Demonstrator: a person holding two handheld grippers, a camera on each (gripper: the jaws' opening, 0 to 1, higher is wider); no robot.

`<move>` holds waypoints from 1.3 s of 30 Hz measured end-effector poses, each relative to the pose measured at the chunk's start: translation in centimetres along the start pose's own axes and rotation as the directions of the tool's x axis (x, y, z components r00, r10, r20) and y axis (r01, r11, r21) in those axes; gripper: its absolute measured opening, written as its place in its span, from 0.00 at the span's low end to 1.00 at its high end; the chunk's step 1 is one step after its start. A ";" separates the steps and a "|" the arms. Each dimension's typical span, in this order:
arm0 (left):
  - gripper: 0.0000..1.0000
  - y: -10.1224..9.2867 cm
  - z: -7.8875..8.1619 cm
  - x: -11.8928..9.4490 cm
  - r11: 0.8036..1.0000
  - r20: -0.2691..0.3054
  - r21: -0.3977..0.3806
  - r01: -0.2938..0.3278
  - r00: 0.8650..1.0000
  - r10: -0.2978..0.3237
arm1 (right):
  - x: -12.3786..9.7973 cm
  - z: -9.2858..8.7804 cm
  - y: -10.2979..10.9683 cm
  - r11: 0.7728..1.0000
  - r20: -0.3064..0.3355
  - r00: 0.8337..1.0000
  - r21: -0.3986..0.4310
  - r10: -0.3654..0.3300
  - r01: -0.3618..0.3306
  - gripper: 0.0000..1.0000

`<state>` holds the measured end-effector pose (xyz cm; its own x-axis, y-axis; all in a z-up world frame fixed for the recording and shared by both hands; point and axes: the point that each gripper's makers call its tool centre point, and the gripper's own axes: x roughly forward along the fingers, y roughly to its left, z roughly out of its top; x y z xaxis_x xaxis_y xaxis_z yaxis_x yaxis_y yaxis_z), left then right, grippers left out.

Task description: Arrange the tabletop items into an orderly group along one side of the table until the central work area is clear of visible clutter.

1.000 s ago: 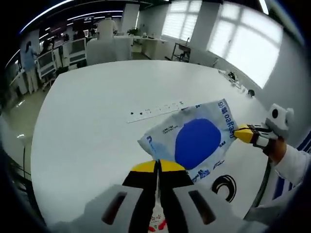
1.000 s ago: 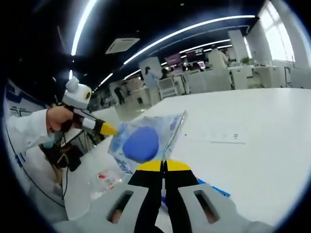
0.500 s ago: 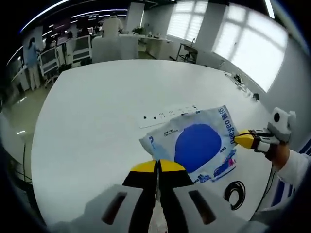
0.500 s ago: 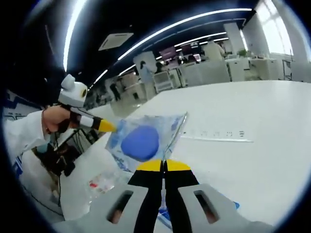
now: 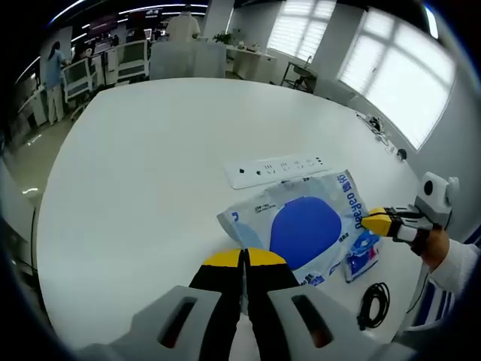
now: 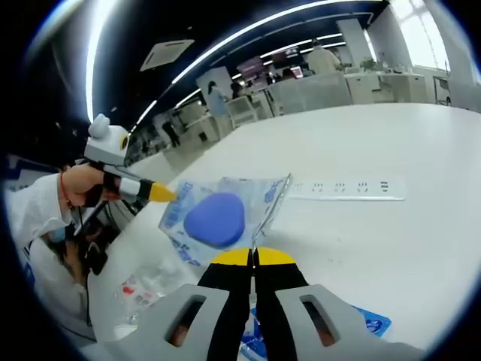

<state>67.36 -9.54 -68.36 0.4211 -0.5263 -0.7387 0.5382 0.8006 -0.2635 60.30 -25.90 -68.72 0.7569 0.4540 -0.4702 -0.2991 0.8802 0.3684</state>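
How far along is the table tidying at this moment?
Done: little. In hand: both hand-held grippers, left and right, hold the white-and-blue plastic bag between them above the white table. Left: the white power strip, small blue packet and black cable coil lie ungrouped.

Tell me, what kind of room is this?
Probably a big open office or lab. Beyond the white table stand rows of desks and chairs, long strip lights run across the ceiling, and tall windows with blinds fill one wall. A person stands among the desks.

Glossy, crinkled plastic pouch (image 5: pixel 307 226); smooth, perhaps matt white table (image 5: pixel 143 165).
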 end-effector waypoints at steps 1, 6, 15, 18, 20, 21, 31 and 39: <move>0.00 0.2 -0.1 0.2 1.000 -0.004 -0.004 0.000 1.000 0.000 | 0.2 -0.1 0.0 1.000 -0.003 1.000 0.000 0.001 -0.001 0.00; 0.00 0.7 -0.7 0.9 1.000 -0.016 -0.014 0.004 1.000 -0.004 | 0.9 -0.9 -0.4 1.000 -0.026 1.000 0.007 0.000 0.000 0.00; 0.00 1.3 -1.6 1.9 0.999 -0.034 -0.036 0.006 0.999 -0.007 | 1.8 -1.6 -0.8 1.000 -0.055 0.998 0.014 0.001 0.000 0.00; 0.00 1.4 -1.6 2.2 0.999 -0.034 -0.041 0.007 0.999 -0.009 | 1.9 -1.8 -1.1 1.000 -0.061 0.998 0.027 0.000 0.002 0.00; 0.00 1.4 -1.7 2.4 0.999 -0.037 -0.042 0.010 0.999 -0.011 | 2.1 -2.0 -1.3 0.999 -0.073 0.997 0.031 -0.006 0.008 0.00; 0.00 1.3 -1.7 2.5 0.999 -0.038 -0.043 0.011 0.999 -0.012 | 2.1 -2.0 -1.4 0.999 -0.073 0.997 0.033 -0.006 0.008 0.00; 0.00 1.6 -2.0 3.2 0.999 -0.049 -0.044 0.009 0.999 -0.011 | 2.4 -2.9 -1.6 0.999 -0.106 0.994 0.042 -0.007 0.012 0.00; 0.00 1.7 -2.7 3.6 0.998 -0.060 -0.065 0.019 0.998 -0.022 | 2.5 -3.3 -2.0 0.999 -0.117 0.993 0.030 -0.018 0.022 0.00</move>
<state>67.78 -9.29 -73.14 0.3647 -0.5261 -0.7683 0.4972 0.8076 -0.3170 60.83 -26.04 -73.28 0.6889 0.4509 -0.5675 -0.2647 0.8854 0.3822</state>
